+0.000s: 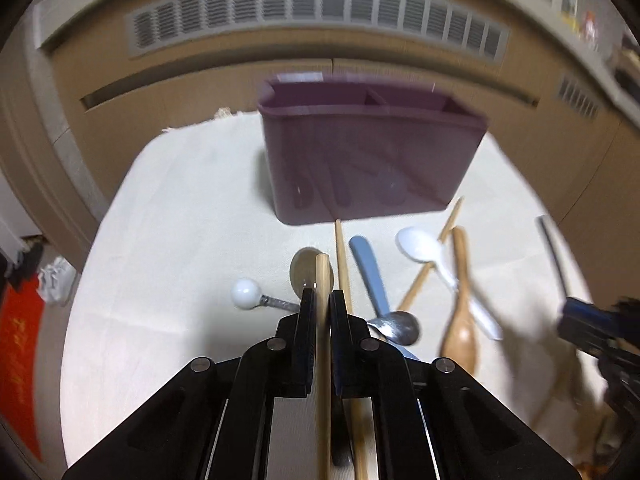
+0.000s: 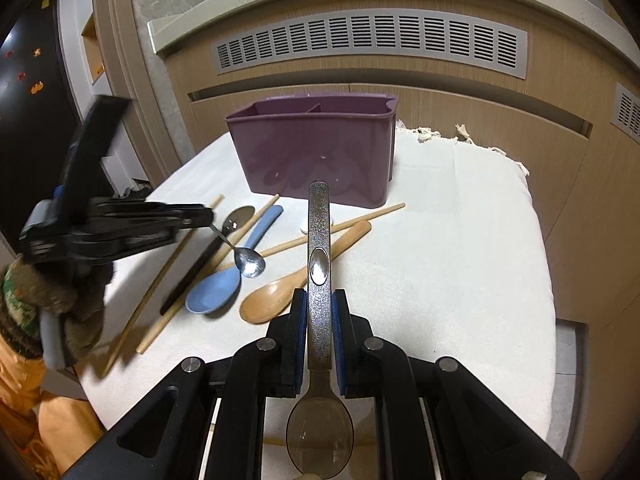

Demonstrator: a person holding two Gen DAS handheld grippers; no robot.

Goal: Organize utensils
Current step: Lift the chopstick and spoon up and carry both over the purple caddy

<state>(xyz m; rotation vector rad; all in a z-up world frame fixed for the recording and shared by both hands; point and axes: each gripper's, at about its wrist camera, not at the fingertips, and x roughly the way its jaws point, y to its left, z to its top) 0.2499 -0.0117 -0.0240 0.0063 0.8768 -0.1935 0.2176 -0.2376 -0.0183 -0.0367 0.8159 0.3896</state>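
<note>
I read no brand or label on any utensil; the only writing is some yellow characters on a red sheet (image 1: 20, 364) far off to the left of the purple caddy, too blurred to make out.

Nearest to me, my left tongs (image 1: 323, 300) are clenched on a wooden chopstick (image 1: 322, 344), its long axis running straight along the fingers, its squared tip pointing toward the purple caddy (image 1: 368, 156). My right tongs (image 2: 320, 300) are clenched on a speckled metal spoon (image 2: 319, 240), handle aimed at the caddy (image 2: 316, 152), bowl back toward the camera; a small oval inlay sits midway on the handle.

Beyond the tongs, on the cream cloth (image 2: 460, 240) covering the desk, the loose utensils lie in front of the caddy: a blue spoon (image 2: 224, 284) with its handle angled toward the caddy, a wooden spoon (image 2: 280, 296) likewise, a small steel spoon (image 2: 249, 265) resting across the blue one, a black-handled utensil (image 2: 192, 276), and pale chopsticks (image 2: 168, 312) fanned out. A white plastic spoon (image 1: 424, 250) crosses the wooden one, and a white ball-ended utensil (image 1: 247, 293) lies left of the caddy's near corner.

Farthest, the caddy stands upright, divided into compartments, long side facing me, backed by a cabinet with a grey vent grille (image 2: 372, 40).
</note>
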